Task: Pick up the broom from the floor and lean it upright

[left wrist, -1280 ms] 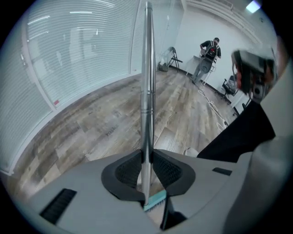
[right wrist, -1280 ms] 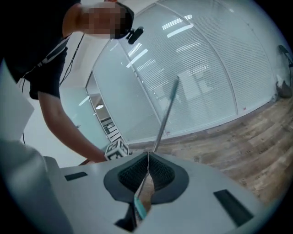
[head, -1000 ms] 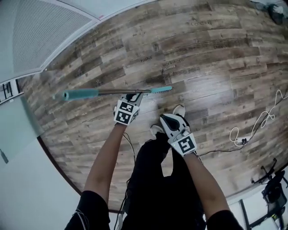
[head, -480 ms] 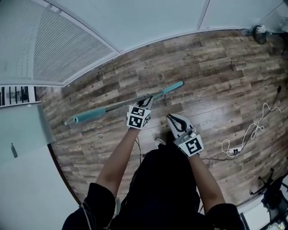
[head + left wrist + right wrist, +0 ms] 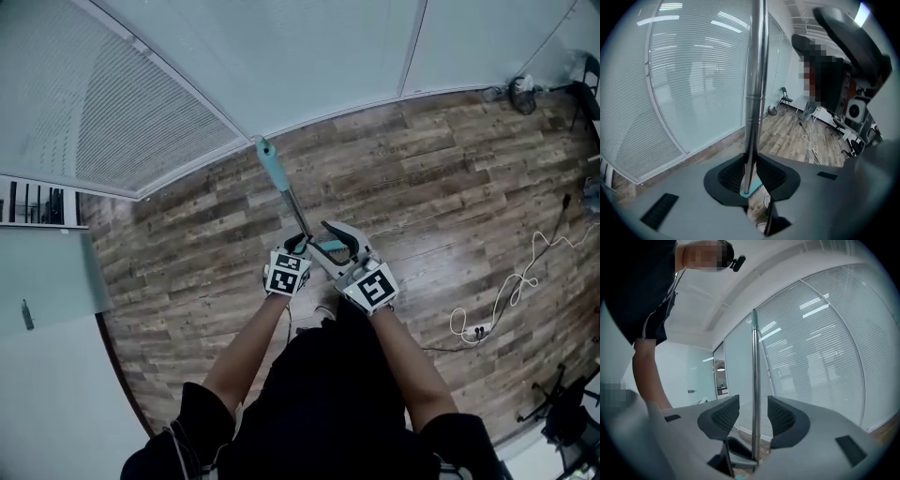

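- Floor (image 5: 450, 159): wood planks, the biggest open area. It's free to the person's right and ahead, as far as the wall line.
- Blind-covered glass wall (image 5: 112, 103): runs diagonally on the left and meets the floor at a pale sill edge. Plain panels (image 5: 309, 47) carry on along the far side. That wall base is the boundary nearest the broom's top end.
- Person: stands mid-floor with both arms forward and the grippers close together in front of the body.
- Broom (image 5: 286, 197): off the floor and nearly upright. Its teal grip end points up toward the glass wall. The metal pole runs down into the two grippers, and a short teal piece shows between them. It isn't leaning on anything that I can see.
- White cable (image 5: 506, 291): looped on the floor to the right, well apart from the person's feet.
- Black stand (image 5: 562, 412): at the lower right corner. There's small clutter (image 5: 520, 94) by the far right wall.
- Left gripper (image 5: 298, 246): jaws clamped narrow on the pole (image 5: 754, 93), which rises straight out from between the pads (image 5: 726, 176).
- Right gripper (image 5: 339, 246): just beside the left one. Its jaws are opening, with the pole (image 5: 755, 390) between the pads and a gap on each side, so there's no grip.
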Demonstrator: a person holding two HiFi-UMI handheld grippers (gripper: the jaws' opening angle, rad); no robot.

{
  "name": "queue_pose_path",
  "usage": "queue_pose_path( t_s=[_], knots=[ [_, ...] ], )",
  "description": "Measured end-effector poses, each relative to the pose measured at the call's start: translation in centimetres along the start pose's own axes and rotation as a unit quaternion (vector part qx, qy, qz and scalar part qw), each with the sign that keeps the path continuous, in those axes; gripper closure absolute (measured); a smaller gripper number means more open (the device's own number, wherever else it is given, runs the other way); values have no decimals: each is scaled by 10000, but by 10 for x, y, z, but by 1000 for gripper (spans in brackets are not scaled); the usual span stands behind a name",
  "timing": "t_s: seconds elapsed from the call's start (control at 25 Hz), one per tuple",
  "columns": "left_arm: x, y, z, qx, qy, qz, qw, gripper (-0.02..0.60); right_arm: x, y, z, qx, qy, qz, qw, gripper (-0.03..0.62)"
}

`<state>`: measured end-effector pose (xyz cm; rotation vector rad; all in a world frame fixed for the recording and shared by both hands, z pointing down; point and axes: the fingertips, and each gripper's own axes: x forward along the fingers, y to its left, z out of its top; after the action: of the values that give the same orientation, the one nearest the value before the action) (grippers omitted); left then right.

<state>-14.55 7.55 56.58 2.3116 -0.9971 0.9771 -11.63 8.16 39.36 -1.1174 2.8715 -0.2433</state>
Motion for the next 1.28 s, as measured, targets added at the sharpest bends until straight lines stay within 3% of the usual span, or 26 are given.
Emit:
queue_pose_path(
  t_s=[0.12, 0.28, 0.32, 0.36, 0.44, 0.8, 1.16, 1.28],
  knots=[
    [-2, -10, -22, -10, 263, -30, 9996, 494, 14, -6, -4, 308, 47, -125, 9994, 418],
    [-6, -26, -41, 31, 468, -125, 9988, 494, 23, 8, 0, 525, 37, 155, 9985, 418],
    [-6, -28, -43, 68, 483, -149, 9987, 494, 24, 12, -1, 449, 64, 200, 9988, 431],
    [-6, -30, -44, 88, 491, -171, 9986, 493, 24, 14, -1, 372, 94, 231, 9990, 487],
    [-3, -35, -43, 58, 462, -242, 9986, 494, 22, 14, -2, 313, 148, 214, 9992, 501],
    [11, -56, -22, -13, 70, -408, 9991, 482, -8, -15, 12, 215, 342, -159, 9991, 502],
    [-15, -68, 33, -68, -929, -363, 9950, 466, -47, -77, 40, -115, 105, -567, 9983, 502],
    [-20, -74, 56, -310, -1166, -452, 9917, 516, -61, -98, 45, -206, 78, -698, 9973, 502]
  ],
)
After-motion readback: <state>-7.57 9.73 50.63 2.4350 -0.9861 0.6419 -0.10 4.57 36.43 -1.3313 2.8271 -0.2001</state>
